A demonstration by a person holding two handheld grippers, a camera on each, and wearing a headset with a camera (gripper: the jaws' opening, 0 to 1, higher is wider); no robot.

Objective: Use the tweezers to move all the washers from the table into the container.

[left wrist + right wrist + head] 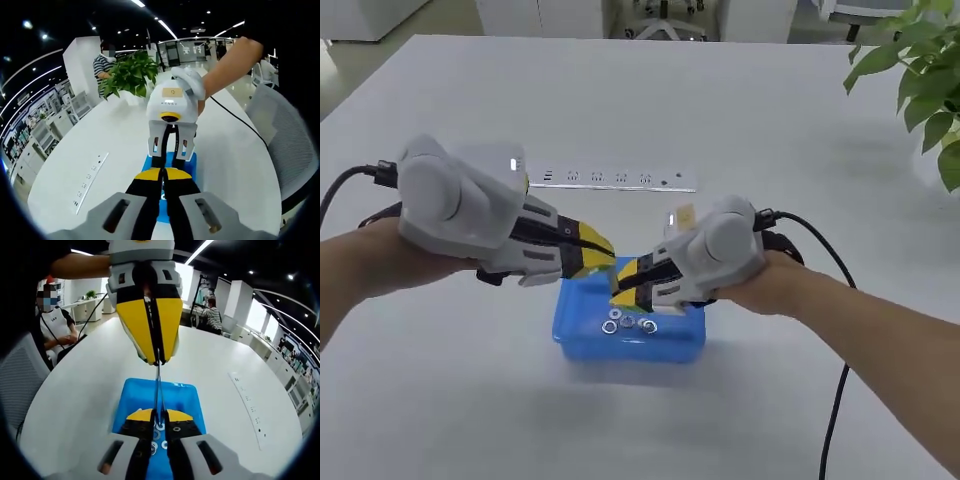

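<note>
Small silver ring-shaped washers [628, 323] lie in a blue rectangular plastic container [672, 340], with both grippers meeting on the tweezers above it.

The washers sit clustered at the container's near end. In the right gripper view they show just past that gripper's own jaw tips, on the blue floor. Thin metal tweezers [158, 390] run as one narrow line between the two tools over the container. The left gripper [605, 250] has its yellow-tipped jaws pressed together on one end. The right gripper [618, 286] has its jaws drawn close on the other end, pinching the legs. The grippers face each other tip to tip, just above the box. The container rests on a white table [620, 100]. A white power strip [620, 180] lies beyond it, and a green leafy plant [920, 60] stands at the far right corner.
</note>
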